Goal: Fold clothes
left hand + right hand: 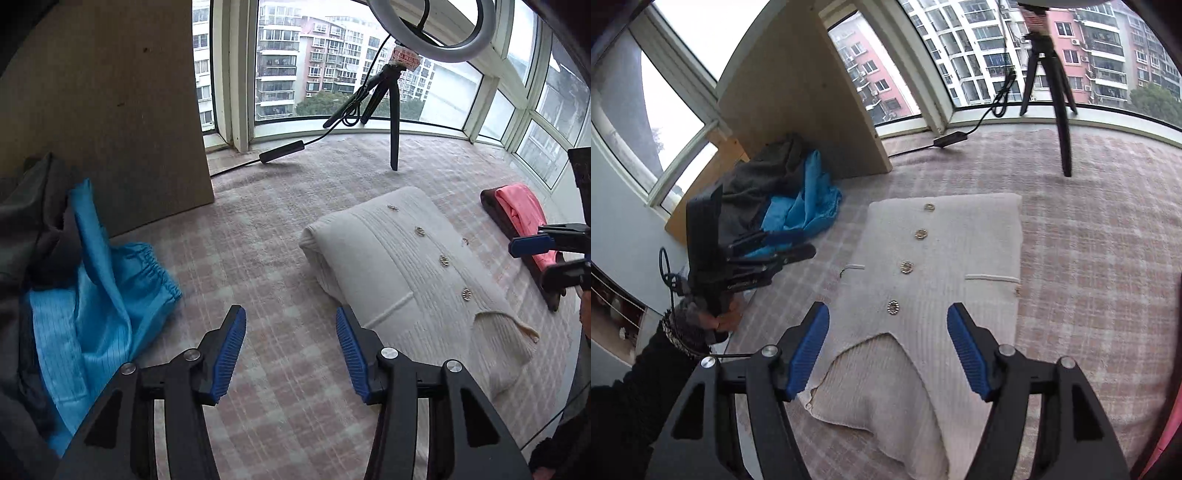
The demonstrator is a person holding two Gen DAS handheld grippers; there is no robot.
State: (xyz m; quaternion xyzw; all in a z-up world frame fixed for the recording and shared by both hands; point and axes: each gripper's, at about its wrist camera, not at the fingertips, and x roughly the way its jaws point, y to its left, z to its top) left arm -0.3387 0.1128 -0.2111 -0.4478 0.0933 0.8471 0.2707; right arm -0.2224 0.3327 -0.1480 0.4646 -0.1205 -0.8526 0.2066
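Note:
A cream knitted cardigan point(406, 273) point(945, 258) with round metal buttons lies folded into a rectangle on the checked pink cloth, collar end nearest me. My left gripper point(290, 325) hovers open over bare cloth just left of the cardigan's near corner, holding nothing. My right gripper point(888, 321) stands open above the cardigan's collar end, nothing between its fingers. The right gripper point(543, 258) also shows at the right edge of the left wrist view, jaws apart. The left gripper point(798, 245) appears at the left of the right wrist view, held by a hand in a dark sleeve.
A pile of blue point(92, 295) point(805, 210) and dark grey clothes point(33, 229) lies left against a wooden board point(110, 103). A folded pink garment on a dark one point(524, 221) sits at the right. A ring-light tripod point(393, 110) and its cable stand by the window.

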